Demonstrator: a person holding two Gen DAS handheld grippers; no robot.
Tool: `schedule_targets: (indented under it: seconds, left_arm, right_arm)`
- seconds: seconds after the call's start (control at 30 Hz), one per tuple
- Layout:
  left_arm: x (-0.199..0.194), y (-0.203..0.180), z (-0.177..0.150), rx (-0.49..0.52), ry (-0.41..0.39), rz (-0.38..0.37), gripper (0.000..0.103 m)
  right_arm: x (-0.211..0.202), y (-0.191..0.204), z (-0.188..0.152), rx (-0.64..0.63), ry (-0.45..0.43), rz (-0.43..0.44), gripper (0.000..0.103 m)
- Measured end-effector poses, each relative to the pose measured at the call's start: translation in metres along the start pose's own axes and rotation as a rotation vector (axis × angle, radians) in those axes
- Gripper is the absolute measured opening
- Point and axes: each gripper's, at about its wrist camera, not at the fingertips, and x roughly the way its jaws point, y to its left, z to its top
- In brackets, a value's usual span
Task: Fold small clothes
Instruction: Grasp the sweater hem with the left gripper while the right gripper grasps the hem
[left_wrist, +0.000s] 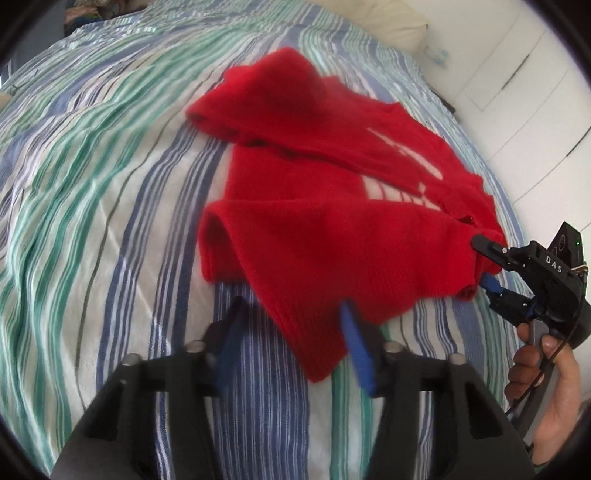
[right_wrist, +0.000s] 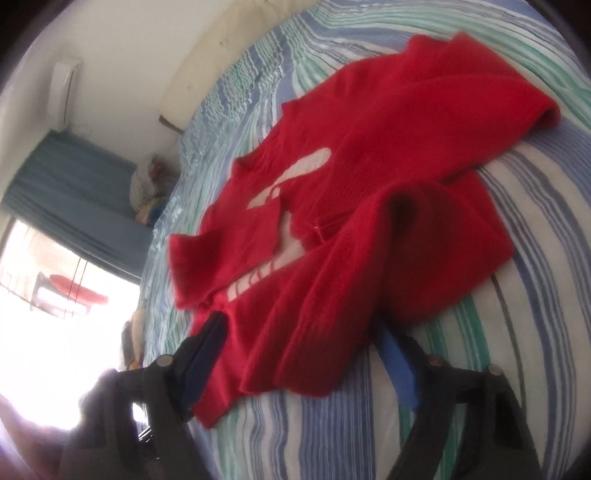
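Observation:
A small red knit sweater (left_wrist: 325, 206) with a white pattern lies partly folded on the striped bed; it also shows in the right wrist view (right_wrist: 369, 206). My left gripper (left_wrist: 291, 314) is open, its blue-padded fingers on either side of the sweater's near edge, which lies loose between them. My right gripper (right_wrist: 299, 332) is open around the sweater's other near corner. In the left wrist view the right gripper (left_wrist: 484, 262) sits at the sweater's right edge, jaws apart with red cloth between them.
The bedspread (left_wrist: 110, 206) has blue, green and white stripes. White cupboard doors (left_wrist: 517, 74) stand beyond the bed. A pillow (left_wrist: 388, 18) lies at the head. A window and blue curtain (right_wrist: 74, 192) are to the left in the right wrist view.

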Motion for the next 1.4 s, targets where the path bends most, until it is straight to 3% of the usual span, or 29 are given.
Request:
schedule_targets:
  seconds: [0.03,0.07,0.1,0.2,0.27,0.33,0.43,0.53,0.6,0.7,0.73,0.77,0.83,0.87,0.9,0.93,0.97,1.0,1.2,1.3,1.4]
  left_arm:
    - [0.001,0.005,-0.001,-0.029,0.030,-0.038,0.006]
    - [-0.003,0.011,-0.003,-0.064,0.036,-0.078,0.003]
    - [-0.013,0.016,-0.006,-0.081,0.029,-0.117,0.003]
    - [-0.050,0.025,-0.016,-0.057,0.045,-0.242,0.003]
    - [-0.070,0.026,-0.023,-0.013,0.060,-0.277,0.003]
    - [-0.075,0.024,-0.029,0.030,0.076,-0.267,0.003]
    - [-0.060,0.022,-0.041,0.065,0.108,-0.181,0.005]
    - [-0.047,0.031,-0.050,0.017,0.133,-0.156,0.006]
    - [-0.049,0.037,-0.055,-0.014,0.117,-0.170,0.010]
    - [-0.051,0.034,-0.059,-0.016,0.089,-0.189,0.036]
    - [-0.053,0.032,-0.060,-0.012,0.077,-0.201,0.045]
    - [-0.054,0.029,-0.061,-0.002,0.069,-0.214,0.048]
    - [-0.050,0.018,-0.063,0.037,0.073,-0.227,0.044]
    - [-0.046,0.014,-0.064,0.057,0.082,-0.221,0.020]
    - [-0.043,0.012,-0.066,0.064,0.104,-0.211,0.004]
    - [-0.043,0.014,-0.068,0.059,0.119,-0.216,0.004]
    - [-0.046,0.017,-0.069,0.050,0.115,-0.232,0.003]
    - [-0.052,0.019,-0.072,0.045,0.107,-0.237,0.003]
    - [-0.089,0.031,-0.079,0.003,0.088,-0.298,0.002]
    - [-0.083,0.035,-0.086,-0.010,0.135,-0.236,0.002]
    - [-0.065,0.036,-0.092,-0.011,0.168,-0.163,0.002]
  right_arm:
    - [0.001,-0.003,0.001,0.019,0.006,-0.015,0.040]
    - [-0.001,-0.007,-0.001,0.038,0.017,-0.014,0.014]
    - [-0.008,-0.009,-0.004,0.052,0.029,0.013,0.013]
    - [-0.047,-0.009,-0.025,0.010,0.074,0.088,0.012]
    - [-0.076,-0.009,-0.043,-0.008,0.126,0.128,0.012]
    - [-0.095,-0.011,-0.057,-0.024,0.171,0.133,0.013]
    - [-0.094,-0.020,-0.072,-0.095,0.215,0.043,0.018]
    - [-0.081,-0.044,-0.081,-0.039,0.237,0.018,0.032]
    - [-0.081,-0.052,-0.085,-0.014,0.216,0.034,0.035]
    - [-0.087,-0.053,-0.091,-0.024,0.192,0.023,0.036]
    - [-0.088,-0.051,-0.091,-0.025,0.186,0.020,0.043]
    - [-0.089,-0.049,-0.092,-0.024,0.179,0.026,0.057]
    - [-0.084,-0.042,-0.093,-0.028,0.181,0.053,0.076]
    - [-0.081,-0.040,-0.096,-0.041,0.194,0.050,0.075]
    - [-0.080,-0.039,-0.100,-0.061,0.205,0.029,0.073]
    - [-0.080,-0.038,-0.103,-0.084,0.212,0.003,0.056]
    - [-0.082,-0.038,-0.106,-0.109,0.218,-0.024,0.023]
    - [-0.087,-0.039,-0.108,-0.125,0.213,-0.053,0.005]
    - [-0.132,-0.037,-0.104,-0.119,0.132,-0.023,0.005]
    - [-0.144,-0.036,-0.103,-0.097,0.133,-0.012,0.004]
    - [-0.136,-0.053,-0.106,-0.079,0.156,-0.103,0.004]
